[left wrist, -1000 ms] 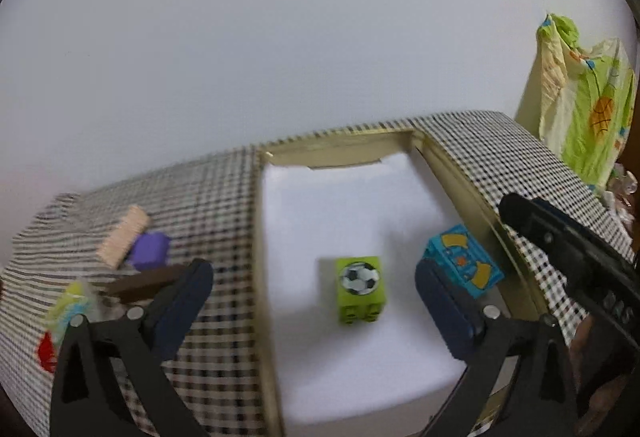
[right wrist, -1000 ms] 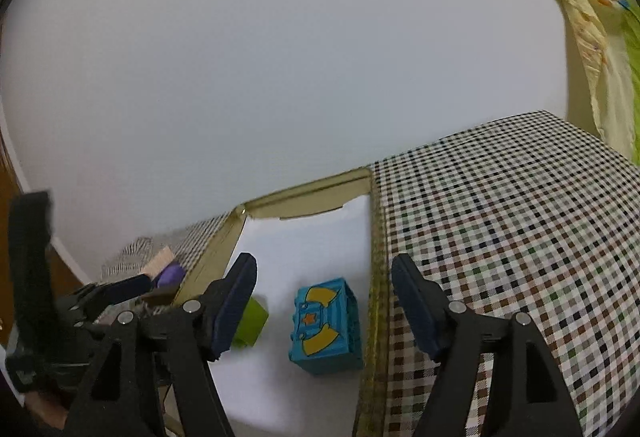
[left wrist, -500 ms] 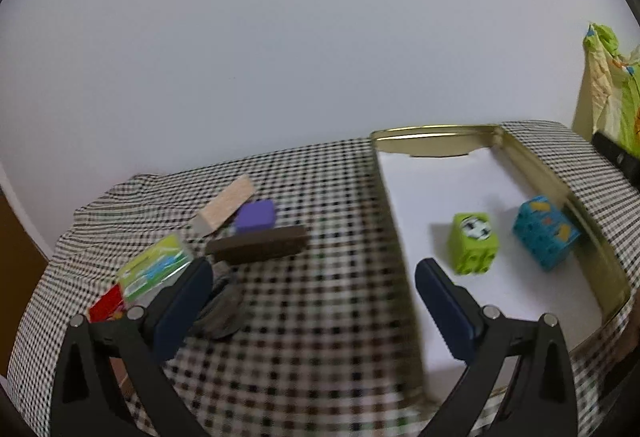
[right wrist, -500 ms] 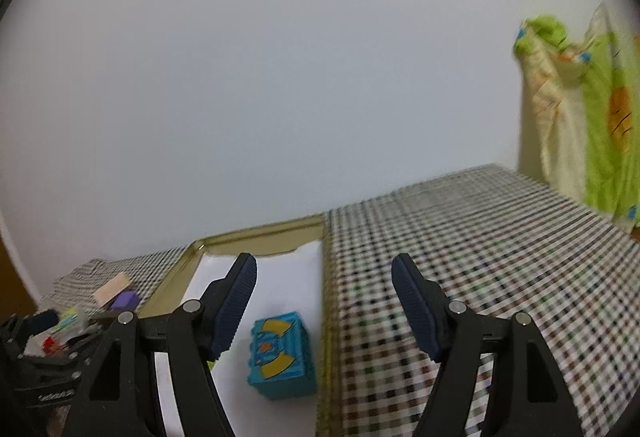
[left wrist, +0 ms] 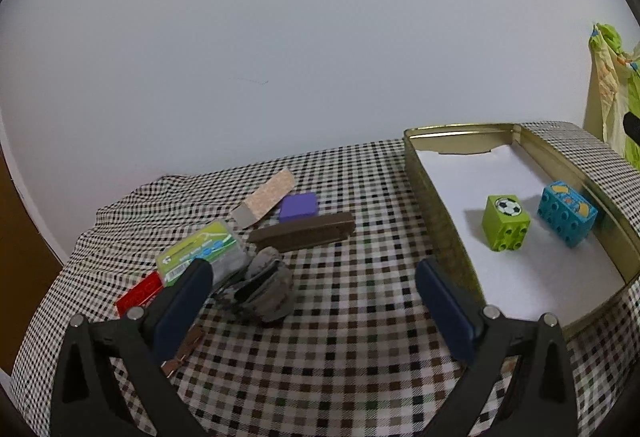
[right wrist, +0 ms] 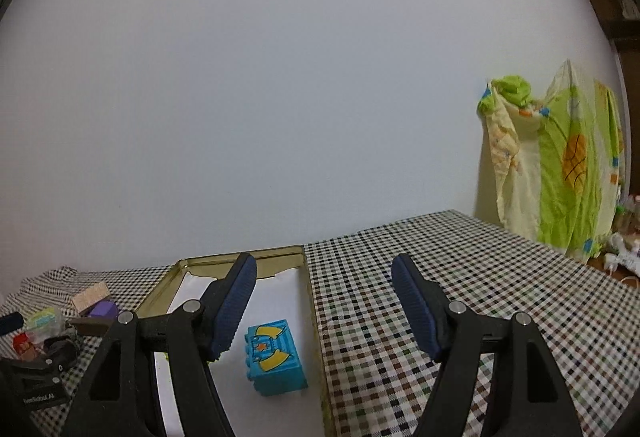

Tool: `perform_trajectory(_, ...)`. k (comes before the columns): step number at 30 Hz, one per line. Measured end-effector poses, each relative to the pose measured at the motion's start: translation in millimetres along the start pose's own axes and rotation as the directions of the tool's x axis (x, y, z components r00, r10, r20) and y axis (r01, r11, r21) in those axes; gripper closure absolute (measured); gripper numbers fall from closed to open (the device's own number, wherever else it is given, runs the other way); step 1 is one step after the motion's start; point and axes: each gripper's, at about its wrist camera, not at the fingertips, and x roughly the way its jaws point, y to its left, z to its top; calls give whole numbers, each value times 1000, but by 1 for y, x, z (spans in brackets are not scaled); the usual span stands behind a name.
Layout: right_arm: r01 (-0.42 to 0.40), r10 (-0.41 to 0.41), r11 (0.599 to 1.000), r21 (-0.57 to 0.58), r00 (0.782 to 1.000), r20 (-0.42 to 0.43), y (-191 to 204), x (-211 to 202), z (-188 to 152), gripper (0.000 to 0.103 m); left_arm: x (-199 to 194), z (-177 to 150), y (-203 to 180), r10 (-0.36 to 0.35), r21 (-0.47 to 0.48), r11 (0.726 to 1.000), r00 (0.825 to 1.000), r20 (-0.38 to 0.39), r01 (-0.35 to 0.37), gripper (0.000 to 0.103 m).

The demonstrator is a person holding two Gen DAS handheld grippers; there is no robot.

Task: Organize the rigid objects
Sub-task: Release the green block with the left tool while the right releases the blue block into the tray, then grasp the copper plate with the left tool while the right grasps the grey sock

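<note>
A gold tin tray (left wrist: 436, 225) lined with white paper holds a green soccer-ball block (left wrist: 505, 223) and a blue block (left wrist: 566, 213). Left of it on the checkered cloth lie a tan block (left wrist: 266, 197), a purple block (left wrist: 299, 206), a dark brown bar (left wrist: 304, 233), a green-labelled clear case (left wrist: 200, 253), a red piece (left wrist: 138, 293) and a grey pouch (left wrist: 262, 285). My left gripper (left wrist: 312, 305) is open and empty above the cloth, between the pile and the tray. My right gripper (right wrist: 322, 301) is open and empty over the tray's right rim (right wrist: 314, 301); the blue block (right wrist: 274, 357) lies below it.
A white wall stands behind the table. A green and yellow patterned cloth (right wrist: 560, 173) hangs at the far right. Checkered cloth (right wrist: 460, 277) stretches right of the tray. The table's left edge drops off near the red piece.
My left gripper has swung left from over the tray to over the cloth, bringing the pile of loose objects into view. My right gripper has lifted and turned right. Both stayed open.
</note>
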Motion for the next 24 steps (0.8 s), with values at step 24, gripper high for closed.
perform_trajectory(24, -222, 222, 975, -4, 974, -38, 99, -31, -21, 31, 4, -14, 65, 15, -50, 999, 998, -59, -18, 1)
